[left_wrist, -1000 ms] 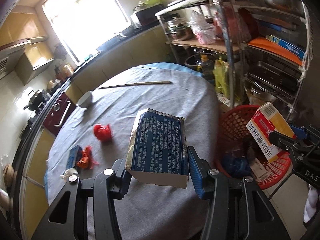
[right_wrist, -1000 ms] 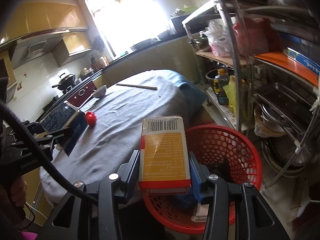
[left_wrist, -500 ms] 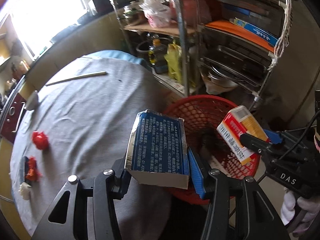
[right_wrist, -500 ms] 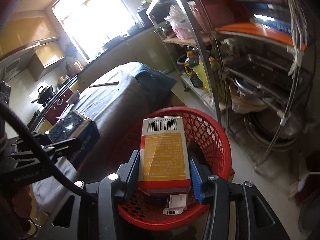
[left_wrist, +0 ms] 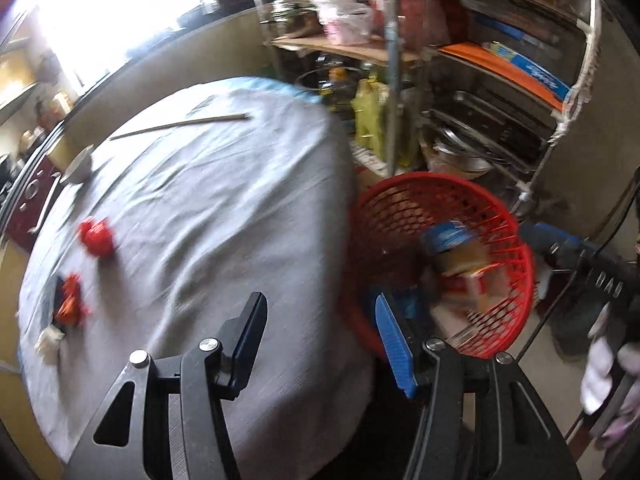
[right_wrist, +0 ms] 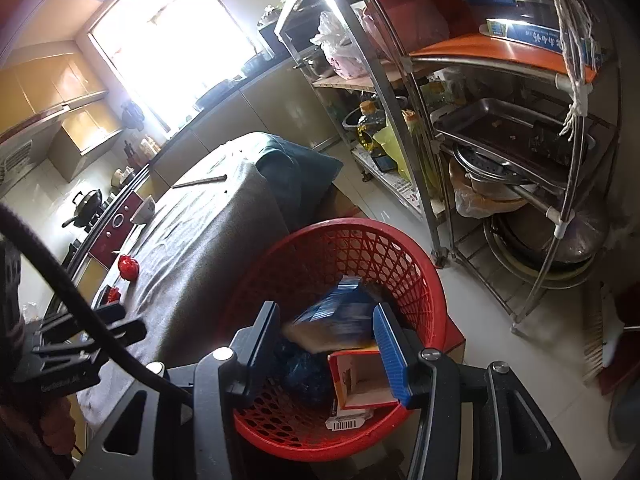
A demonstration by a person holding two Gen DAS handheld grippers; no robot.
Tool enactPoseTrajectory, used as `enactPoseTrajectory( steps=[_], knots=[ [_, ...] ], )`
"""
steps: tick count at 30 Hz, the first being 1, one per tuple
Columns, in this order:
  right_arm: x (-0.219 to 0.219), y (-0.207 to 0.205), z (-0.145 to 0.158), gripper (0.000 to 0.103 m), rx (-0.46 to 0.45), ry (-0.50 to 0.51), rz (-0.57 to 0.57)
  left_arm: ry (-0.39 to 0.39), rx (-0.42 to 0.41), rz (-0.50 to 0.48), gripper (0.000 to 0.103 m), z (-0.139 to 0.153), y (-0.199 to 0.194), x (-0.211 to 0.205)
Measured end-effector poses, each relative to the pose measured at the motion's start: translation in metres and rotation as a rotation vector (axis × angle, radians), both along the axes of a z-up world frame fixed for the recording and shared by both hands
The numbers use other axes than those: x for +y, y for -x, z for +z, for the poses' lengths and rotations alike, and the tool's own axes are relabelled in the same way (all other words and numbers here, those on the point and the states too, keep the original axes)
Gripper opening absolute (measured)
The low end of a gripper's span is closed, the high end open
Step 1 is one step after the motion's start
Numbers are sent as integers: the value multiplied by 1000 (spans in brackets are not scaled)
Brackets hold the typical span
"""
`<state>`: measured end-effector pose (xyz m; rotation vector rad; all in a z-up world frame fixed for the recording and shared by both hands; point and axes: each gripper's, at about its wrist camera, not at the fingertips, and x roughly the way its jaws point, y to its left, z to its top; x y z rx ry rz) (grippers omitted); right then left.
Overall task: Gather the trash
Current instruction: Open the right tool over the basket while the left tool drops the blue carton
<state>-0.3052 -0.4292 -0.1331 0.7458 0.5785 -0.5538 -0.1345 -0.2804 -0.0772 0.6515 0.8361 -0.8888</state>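
A red mesh basket stands on the floor beside the grey-clothed table. The blue carton and the yellow-red carton lie inside it, blurred in the left wrist view. My left gripper is open and empty over the table edge next to the basket. My right gripper is open and empty just above the basket. On the table lie a red crumpled piece, a red-orange wrapper and a white scrap.
A metal shelf rack with pans and bottles stands right of the basket. A bowl and chopsticks lie at the table's far side. A stove and counter run along the left wall.
Both grippers opened and let go of their cartons, which dropped into the red basket. The left gripper swung back a little toward the table.
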Motion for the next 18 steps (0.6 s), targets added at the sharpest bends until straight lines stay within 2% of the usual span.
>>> enactPoseTrajectory(
  steps=[8, 9, 10, 12, 18],
  knots=[
    [9, -11, 13, 52, -9, 18, 34, 39, -85, 223, 58, 11, -33, 98],
    [11, -14, 15, 52, -9, 19, 41, 48, -91, 253, 59, 13, -38, 110],
    [13, -16, 16, 52, -9, 21, 48, 60, -98, 287, 65, 16, -43, 125],
    [20, -25, 20, 52, -7, 28, 70, 86, -119, 356, 67, 21, -51, 151],
    [49, -52, 32, 52, 8, 62, 158, 146, -127, 524, 68, 30, -80, 213]
  ],
)
